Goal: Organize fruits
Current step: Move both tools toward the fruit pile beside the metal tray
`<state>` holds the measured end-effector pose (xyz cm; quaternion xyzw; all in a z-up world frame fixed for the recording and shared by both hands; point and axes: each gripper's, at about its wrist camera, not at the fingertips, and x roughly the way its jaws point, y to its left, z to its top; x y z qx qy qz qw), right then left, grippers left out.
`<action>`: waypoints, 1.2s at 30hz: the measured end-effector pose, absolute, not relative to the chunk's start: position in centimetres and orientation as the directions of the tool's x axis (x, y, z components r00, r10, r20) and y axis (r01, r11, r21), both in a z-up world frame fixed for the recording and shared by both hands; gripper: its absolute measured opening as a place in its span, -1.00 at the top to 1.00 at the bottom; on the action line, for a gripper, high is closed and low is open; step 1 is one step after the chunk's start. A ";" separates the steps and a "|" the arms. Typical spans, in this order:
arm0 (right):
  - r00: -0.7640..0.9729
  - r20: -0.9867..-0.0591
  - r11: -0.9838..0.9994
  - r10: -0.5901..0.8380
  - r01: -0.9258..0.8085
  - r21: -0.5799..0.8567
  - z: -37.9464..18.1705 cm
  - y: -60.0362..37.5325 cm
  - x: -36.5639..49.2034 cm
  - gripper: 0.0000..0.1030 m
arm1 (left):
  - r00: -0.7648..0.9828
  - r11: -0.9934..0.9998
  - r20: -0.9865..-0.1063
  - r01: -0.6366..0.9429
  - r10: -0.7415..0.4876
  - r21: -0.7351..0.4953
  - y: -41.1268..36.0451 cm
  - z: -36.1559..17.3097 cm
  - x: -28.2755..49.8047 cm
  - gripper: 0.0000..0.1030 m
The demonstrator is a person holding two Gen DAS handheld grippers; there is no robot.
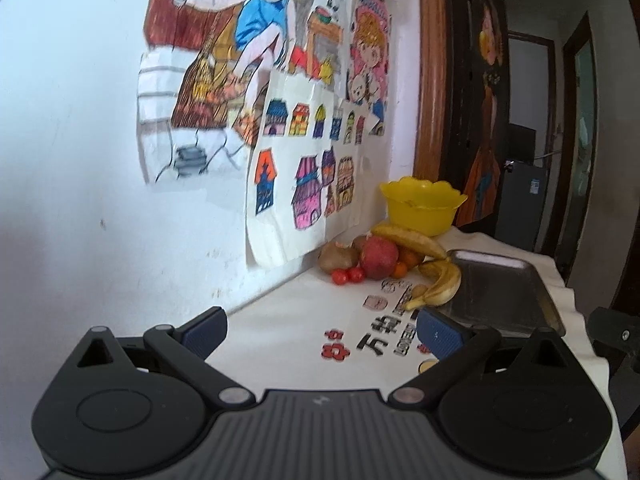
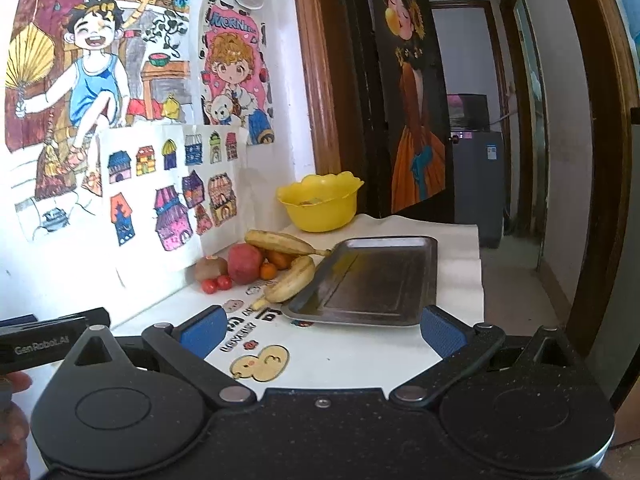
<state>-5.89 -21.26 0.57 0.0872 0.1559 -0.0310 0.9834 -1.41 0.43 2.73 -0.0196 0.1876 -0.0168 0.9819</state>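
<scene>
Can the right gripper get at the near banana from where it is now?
Probably yes. The right gripper is open, and only bare tablecloth lies between it and the near banana. The banana's far end leans on the metal tray rim, so approach from the left.

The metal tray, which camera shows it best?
The right wrist view: the metal tray shows whole, its bare floor and all four rims visible. The left wrist view catches it at an angle, near corner hidden behind a fingertip.

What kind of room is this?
Likely a home, not a lab: children's drawings taped to the wall, fruit pile and yellow bowl on a cloth-covered table, wooden doorway into a hallway.
</scene>
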 end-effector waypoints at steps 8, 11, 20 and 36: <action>0.956 -0.285 0.976 0.073 -0.010 0.216 5.8 -20.5 -5.2 -0.99 | 0.935 0.995 -0.340 0.080 -0.095 -0.059 1.9 7.2 0.5 -0.99; 0.957 -0.253 0.967 0.138 -0.075 0.245 8.4 -20.6 -4.4 -0.99 | 0.937 0.994 -0.332 0.089 -0.105 -0.065 2.6 8.8 1.6 -0.99; 0.944 -0.179 0.956 0.279 -0.255 0.143 14.2 -20.4 1.7 -0.99 | 0.944 0.996 -0.320 0.088 -0.080 0.011 3.0 10.6 5.9 -0.99; 0.866 -0.352 0.934 0.354 -0.349 0.080 5.2 -24.0 16.4 -0.99 | 0.869 0.981 -0.466 0.191 -0.166 0.006 -0.3 3.2 16.3 -0.99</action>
